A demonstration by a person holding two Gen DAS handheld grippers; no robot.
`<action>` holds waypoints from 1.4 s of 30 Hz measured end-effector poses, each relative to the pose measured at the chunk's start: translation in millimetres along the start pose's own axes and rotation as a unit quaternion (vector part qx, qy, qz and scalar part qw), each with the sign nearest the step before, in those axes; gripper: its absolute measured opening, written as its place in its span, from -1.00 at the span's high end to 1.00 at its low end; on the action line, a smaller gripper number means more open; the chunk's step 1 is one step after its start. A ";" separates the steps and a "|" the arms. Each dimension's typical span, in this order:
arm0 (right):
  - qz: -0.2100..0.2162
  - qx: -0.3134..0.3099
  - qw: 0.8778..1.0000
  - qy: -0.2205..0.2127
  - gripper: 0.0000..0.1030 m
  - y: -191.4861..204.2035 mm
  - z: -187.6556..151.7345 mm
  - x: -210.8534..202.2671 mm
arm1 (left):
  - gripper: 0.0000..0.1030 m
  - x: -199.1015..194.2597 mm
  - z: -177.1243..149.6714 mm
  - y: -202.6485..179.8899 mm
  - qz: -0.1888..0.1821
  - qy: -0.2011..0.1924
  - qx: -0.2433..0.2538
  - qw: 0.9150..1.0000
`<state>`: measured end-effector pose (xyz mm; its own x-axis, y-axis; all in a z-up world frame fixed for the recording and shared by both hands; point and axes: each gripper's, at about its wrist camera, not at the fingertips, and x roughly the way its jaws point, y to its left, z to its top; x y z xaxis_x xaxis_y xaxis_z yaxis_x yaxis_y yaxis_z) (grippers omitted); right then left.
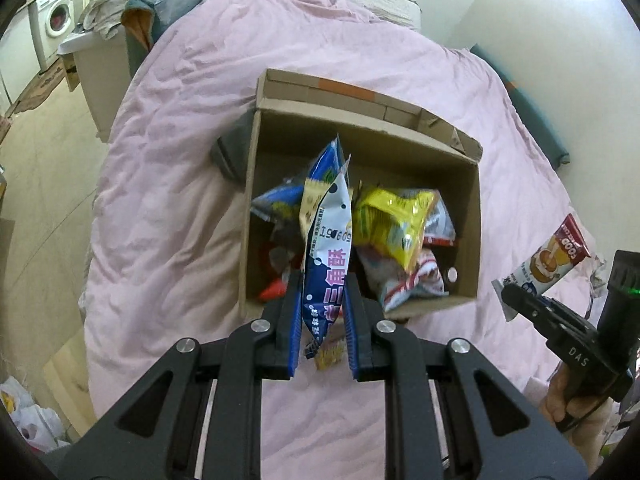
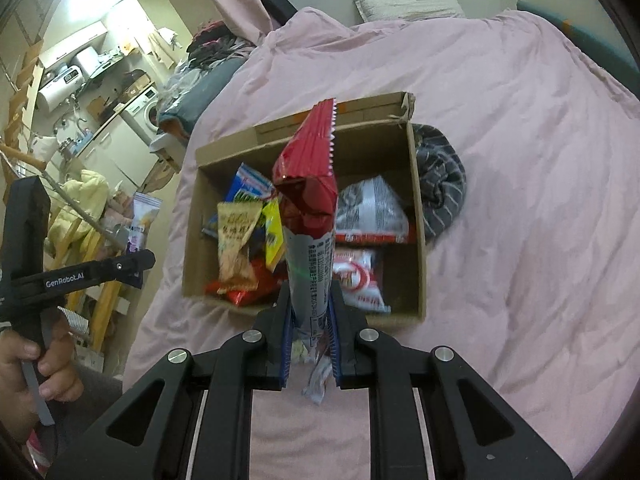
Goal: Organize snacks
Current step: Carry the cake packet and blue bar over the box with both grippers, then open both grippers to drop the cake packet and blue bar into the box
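An open cardboard box (image 1: 468,236) (image 2: 416,216) sits on the pink bed and holds several snack packets, among them a yellow one (image 1: 392,216). My left gripper (image 1: 323,280) is shut on a blue-and-white snack packet (image 1: 326,248), held upright over the box's near edge. My right gripper (image 2: 310,292) is shut on a red-and-silver snack packet (image 2: 310,200), also upright above the box's near edge. The right gripper with its packet (image 1: 548,256) shows in the left wrist view at the right; the left gripper (image 2: 132,260) shows in the right wrist view at the left.
The pink quilt (image 1: 180,140) covers the bed. A dark striped cloth (image 2: 440,184) lies against the box's side. A pillow (image 2: 408,4) is at the head. A washing machine (image 1: 58,20) and clutter stand beyond the bed's edge.
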<state>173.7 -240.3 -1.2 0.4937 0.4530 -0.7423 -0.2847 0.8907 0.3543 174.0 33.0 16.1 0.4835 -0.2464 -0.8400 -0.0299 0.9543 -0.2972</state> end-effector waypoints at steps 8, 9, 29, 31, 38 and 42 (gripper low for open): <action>-0.050 -0.010 0.999 -0.001 0.69 -18.6 4.6 33.5 | 0.70 30.5 1.6 11.9 0.018 -0.017 -0.021 0.999; -0.056 -0.013 0.998 0.020 0.68 -23.0 5.4 39.5 | 0.70 34.6 0.6 15.2 0.019 -0.013 -0.029 0.999; -0.083 -0.018 0.994 0.073 -0.05 -30.4 4.6 63.9 | 0.69 53.5 -2.4 11.3 0.042 0.000 -0.015 0.999; -0.075 -0.012 0.995 0.066 -0.14 -30.2 6.5 61.6 | 0.69 54.6 -2.7 9.6 0.043 0.000 -0.013 0.999; -0.067 -0.018 0.998 -0.007 -0.52 -22.9 17.0 36.3 | 0.66 58.2 -6.3 1.8 0.044 0.008 0.001 0.999; -0.067 -0.015 0.997 -0.043 -0.67 -20.8 21.7 25.4 | -0.04 53.7 -7.1 -3.8 0.040 -0.001 0.013 0.999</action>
<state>210.0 -246.5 -15.1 0.5978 0.3326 -0.7294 -0.2356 0.9426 0.2366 193.9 15.0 -31.1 0.4819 -0.1683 -0.8599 -0.0460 0.9752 -0.2167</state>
